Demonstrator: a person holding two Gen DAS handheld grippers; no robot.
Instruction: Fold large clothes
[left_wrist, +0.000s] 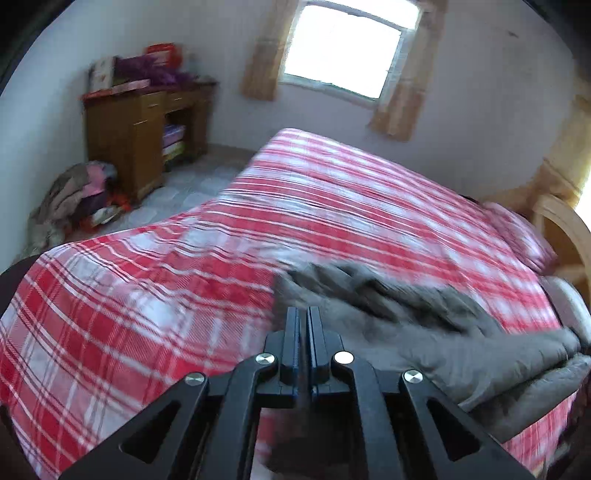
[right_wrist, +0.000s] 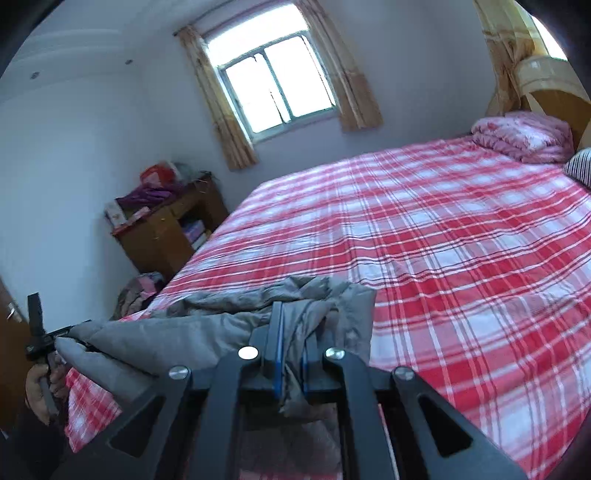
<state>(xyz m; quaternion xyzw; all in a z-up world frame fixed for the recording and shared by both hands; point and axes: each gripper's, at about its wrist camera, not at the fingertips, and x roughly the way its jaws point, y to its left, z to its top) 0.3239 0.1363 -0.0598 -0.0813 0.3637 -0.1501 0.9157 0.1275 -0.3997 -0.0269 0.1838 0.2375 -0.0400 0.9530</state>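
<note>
A grey padded garment (right_wrist: 177, 332) lies crumpled near the foot of the bed and is stretched between both grippers. My right gripper (right_wrist: 291, 336) is shut on a bunch of its fabric, which hangs down between the blue-edged fingers. At the far left of the right wrist view, a hand (right_wrist: 37, 387) holds my left gripper (right_wrist: 70, 331), and the garment's other end runs into it. In the left wrist view my left gripper (left_wrist: 304, 317) has its fingers almost together, with the blurred garment (left_wrist: 443, 332) trailing off to the right.
The bed (right_wrist: 461, 240) has a red and white plaid sheet. A folded pink quilt (right_wrist: 524, 136) and a striped pillow (right_wrist: 580, 166) lie by the wooden headboard (right_wrist: 550, 92). A wooden cabinet (left_wrist: 140, 140) stands by the wall, with a clothes pile (left_wrist: 77, 199) on the floor.
</note>
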